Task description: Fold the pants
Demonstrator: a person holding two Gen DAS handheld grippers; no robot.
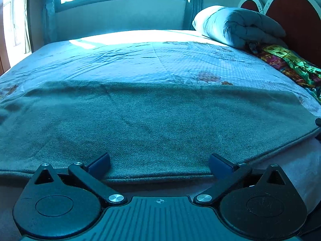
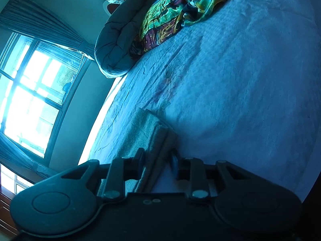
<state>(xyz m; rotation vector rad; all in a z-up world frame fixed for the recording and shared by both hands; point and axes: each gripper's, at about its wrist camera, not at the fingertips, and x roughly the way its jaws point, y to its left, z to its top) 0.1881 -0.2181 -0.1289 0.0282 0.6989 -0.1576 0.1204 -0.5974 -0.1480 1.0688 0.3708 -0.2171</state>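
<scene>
Left wrist view looks along the left gripper (image 1: 159, 165), whose jaws stand wide apart with nothing between them, poised over the near hem of the pants (image 1: 152, 120). The grey-green cloth lies flat on the bed (image 1: 140, 60), spread directly ahead of this gripper and running far out to both sides of it, so its long axis crosses the gripper's line of sight. The near hem runs just under the fingertips, roughly along the mattress edge; the far edge lies ahead, with bare floral sheet beyond it.

In the right wrist view the right gripper (image 2: 157, 163) is clenched on a stacked edge of the same cloth, the layers passing between its two pads and extending ahead of it and a little to its left. That view is rolled and dark, so which end of the garment this is cannot be told for sure.

Judging from this, the right hand pins one end while the left hand is the free one, and it sits nearest the long near hem. A fold would probably carry cloth away from the left gripper, toward the far edge. Room in that direction is open: the rolled duvet (image 1: 238, 26) and the bright patterned cloth (image 1: 289, 64) lie well ahead and to the right of the left gripper, near the headboard (image 1: 297, 20).
</scene>
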